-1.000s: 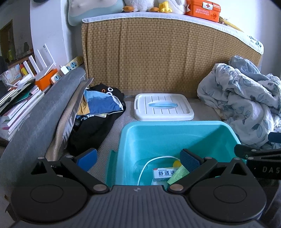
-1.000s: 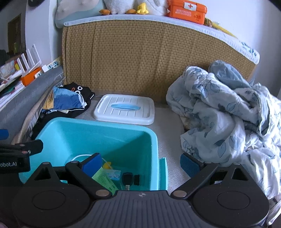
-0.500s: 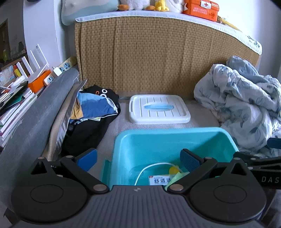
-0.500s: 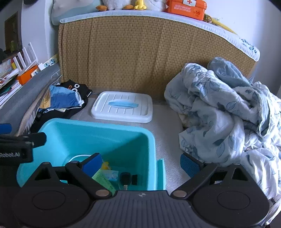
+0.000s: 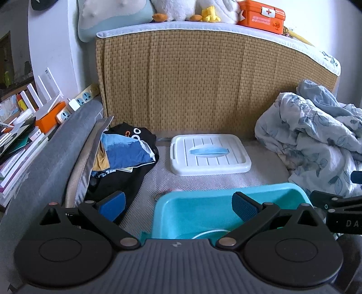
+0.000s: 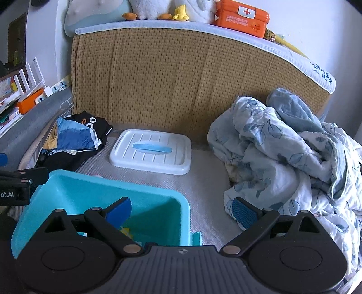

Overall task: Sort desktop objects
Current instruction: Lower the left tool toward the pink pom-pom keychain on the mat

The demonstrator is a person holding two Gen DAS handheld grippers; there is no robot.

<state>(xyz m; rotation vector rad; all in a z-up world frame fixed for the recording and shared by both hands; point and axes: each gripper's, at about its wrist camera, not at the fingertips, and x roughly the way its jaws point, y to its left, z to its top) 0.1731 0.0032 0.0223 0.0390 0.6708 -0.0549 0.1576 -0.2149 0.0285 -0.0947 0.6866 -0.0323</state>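
A: Starting at the left edge of the bed [image 5: 203,178], what lies there?

B: A heap of dark and blue clothes [image 5: 122,153] against the grey side cushion. Next to it, near the woven headboard [image 5: 203,86], a white lid [image 5: 209,153] with a blue handle lies flat on the bed.

A: And the bin?

B: The turquoise bin [image 5: 203,208] sits nearer the camera than the lid, apart from it, lid off. From the left wrist a white cable [image 5: 210,233] curls at its bottom; from the right wrist something yellow [image 6: 124,230] shows inside, too hidden to name.

A: The left tongs [image 5: 178,205]?

B: Spread wide, holding nothing. One blue pad is over the clothes, the other over the bin's inside.

A: The right tongs [image 6: 182,210]?

B: Also wide apart and empty. Its left pad [image 6: 118,209] hangs over the bin, its right pad [image 6: 244,211] is in front of the crumpled floral quilt [image 6: 294,153], which fills the right side of the bed.

A: On top of the headboard?

B: Plush toys [image 6: 158,9], then an orange first-aid box [image 6: 241,17] toward the right.
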